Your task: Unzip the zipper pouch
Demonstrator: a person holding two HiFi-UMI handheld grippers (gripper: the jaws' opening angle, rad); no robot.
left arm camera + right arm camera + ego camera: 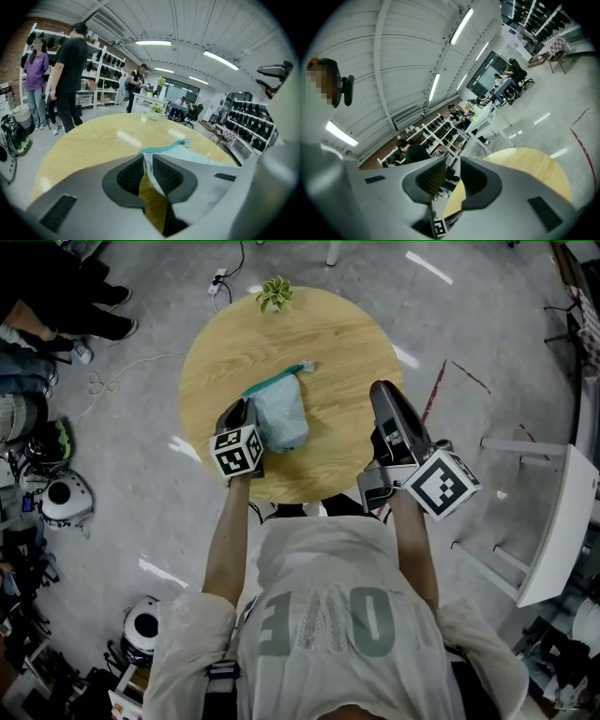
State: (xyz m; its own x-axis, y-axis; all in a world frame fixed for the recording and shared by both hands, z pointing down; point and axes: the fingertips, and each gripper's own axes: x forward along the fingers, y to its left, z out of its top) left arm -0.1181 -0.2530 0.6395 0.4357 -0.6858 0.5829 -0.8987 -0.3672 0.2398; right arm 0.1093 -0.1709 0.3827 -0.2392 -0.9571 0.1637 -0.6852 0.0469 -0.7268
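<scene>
The round wooden surface (319, 343) carries the zipper pouch (281, 413), a light blue pouch lying a little left of the middle, with its teal zipper (274, 381) running along the far-left edge toward a small tab at the far end. The left tool (246, 407) sits at the pouch's near-left side, angled downward, and its jaws are pressed together on a thin fold of the pouch's pale fabric; in the left gripper view that fabric runs up between the two ribbed pads of the tool (146, 161), and the rest of the pouch (187, 152) spreads away to the right on the surface (89, 145). The right tool (382, 390) hangs over the right edge of the surface, well apart from the pouch, roughly level. Its jaws (452, 173) stand partly spread with nothing between them. A small potted plant (275, 293) stands at the far edge of the surface.
</scene>
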